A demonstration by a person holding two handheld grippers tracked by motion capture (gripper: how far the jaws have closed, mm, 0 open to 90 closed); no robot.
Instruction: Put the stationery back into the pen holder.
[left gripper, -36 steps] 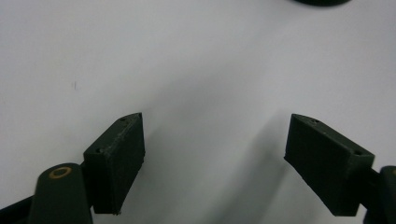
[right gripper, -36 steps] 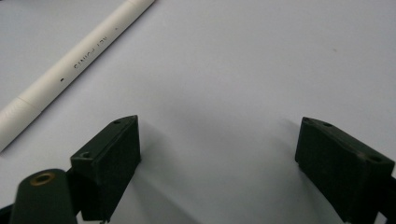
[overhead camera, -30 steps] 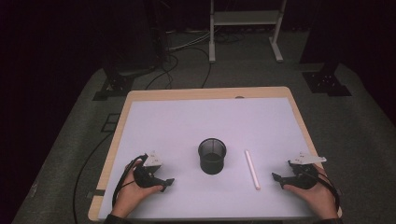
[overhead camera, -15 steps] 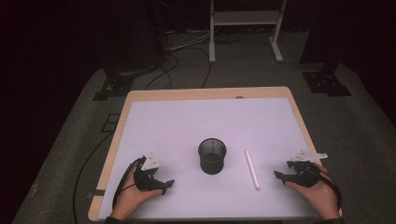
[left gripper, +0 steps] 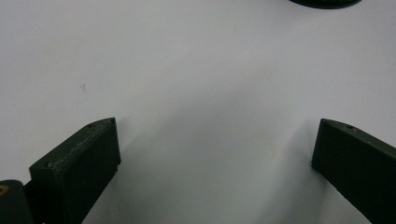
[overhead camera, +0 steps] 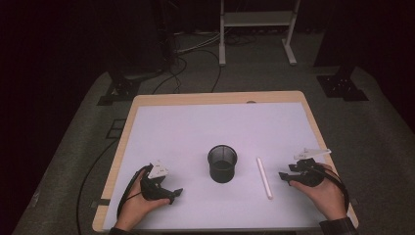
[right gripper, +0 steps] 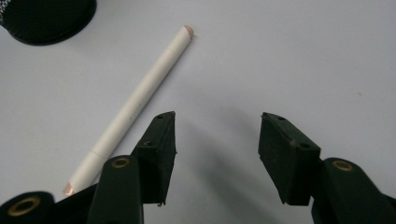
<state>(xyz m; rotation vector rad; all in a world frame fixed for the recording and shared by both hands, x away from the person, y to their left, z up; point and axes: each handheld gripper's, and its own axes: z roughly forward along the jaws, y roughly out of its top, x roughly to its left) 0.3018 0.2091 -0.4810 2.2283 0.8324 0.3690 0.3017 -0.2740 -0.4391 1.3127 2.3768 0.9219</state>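
Note:
A black mesh cup stands upright near the middle of the white table top. Just to its right lies a white stick, flat on the surface. My right gripper rests on the table right of the stick, open and holding nothing; in the right gripper view the stick lies beside the left jaw, with the cup at the top left. My left gripper sits low at the table's front left, open and holding nothing. In the left gripper view its jaws stand wide apart over bare table, the cup's base at the top edge.
The table has a wooden rim. Beyond it are a white frame's legs, black stands and cables on a dark carpet. A cable trails off the table's left edge.
The right gripper has crept left toward the stick. The left gripper has shifted slightly toward the front edge. The cup and the stick have not moved.

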